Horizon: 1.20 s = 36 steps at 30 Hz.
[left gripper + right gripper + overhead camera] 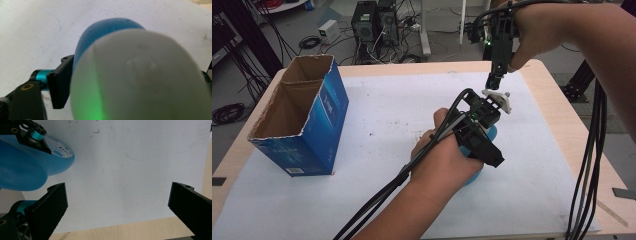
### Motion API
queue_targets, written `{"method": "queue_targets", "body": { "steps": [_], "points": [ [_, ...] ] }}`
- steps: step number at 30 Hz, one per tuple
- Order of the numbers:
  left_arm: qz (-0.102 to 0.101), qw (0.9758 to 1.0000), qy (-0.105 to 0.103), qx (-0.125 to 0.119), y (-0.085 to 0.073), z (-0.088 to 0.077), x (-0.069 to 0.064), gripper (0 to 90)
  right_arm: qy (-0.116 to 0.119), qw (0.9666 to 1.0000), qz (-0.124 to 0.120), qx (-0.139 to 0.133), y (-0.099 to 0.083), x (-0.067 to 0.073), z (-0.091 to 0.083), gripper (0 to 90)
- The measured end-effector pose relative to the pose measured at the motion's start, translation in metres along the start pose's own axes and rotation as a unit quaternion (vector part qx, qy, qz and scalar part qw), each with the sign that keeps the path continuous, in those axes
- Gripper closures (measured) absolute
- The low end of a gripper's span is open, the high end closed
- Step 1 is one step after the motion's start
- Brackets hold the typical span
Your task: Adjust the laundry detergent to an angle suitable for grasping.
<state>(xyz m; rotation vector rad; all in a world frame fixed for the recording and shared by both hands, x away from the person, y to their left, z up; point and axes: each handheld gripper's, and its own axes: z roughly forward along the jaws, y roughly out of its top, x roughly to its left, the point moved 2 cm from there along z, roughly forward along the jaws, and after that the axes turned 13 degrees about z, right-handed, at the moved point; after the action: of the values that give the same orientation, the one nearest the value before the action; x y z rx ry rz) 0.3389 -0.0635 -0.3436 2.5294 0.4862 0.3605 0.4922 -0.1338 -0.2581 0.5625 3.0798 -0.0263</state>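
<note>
On the white sheet (pixel 377 125) near the table's middle, the left gripper (pixel 484 145) has its jaws around a blue bottle (pixel 105 30) with a white cap (pixel 140 77), clamped on it; right gripper (pixel 494 80) hovers above, jaws wide apart; cardboard box (pixel 302 120) stands well off to the left

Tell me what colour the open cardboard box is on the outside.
Blue, brown inside: the box, best in the high view.

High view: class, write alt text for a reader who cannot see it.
The left gripper reaches onto a blue bottle lying on a white sheet over the table. The right gripper hangs above it, and an open blue cardboard box stands at left.
</note>
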Motion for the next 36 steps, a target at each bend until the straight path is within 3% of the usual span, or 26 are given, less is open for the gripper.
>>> {"method": "queue_targets", "body": {
  "steps": [25, 36],
  "points": [
    [0.005, 1.0, 0.0, -0.004, -0.0005, -0.0027, -0.001, 32.0, 0.001, 1.0, -0.001, 0.003, 0.0023, -0.002, 0.002, 1.5],
    [0.008, 0.9999, 0.011, -0.001, -0.0007, -0.0021, -0.0015, 35.1, 0.001, 1.0, 0.0, 0.003, 0.002, -0.0022, 0.0024, 1.5]
  ]
}}
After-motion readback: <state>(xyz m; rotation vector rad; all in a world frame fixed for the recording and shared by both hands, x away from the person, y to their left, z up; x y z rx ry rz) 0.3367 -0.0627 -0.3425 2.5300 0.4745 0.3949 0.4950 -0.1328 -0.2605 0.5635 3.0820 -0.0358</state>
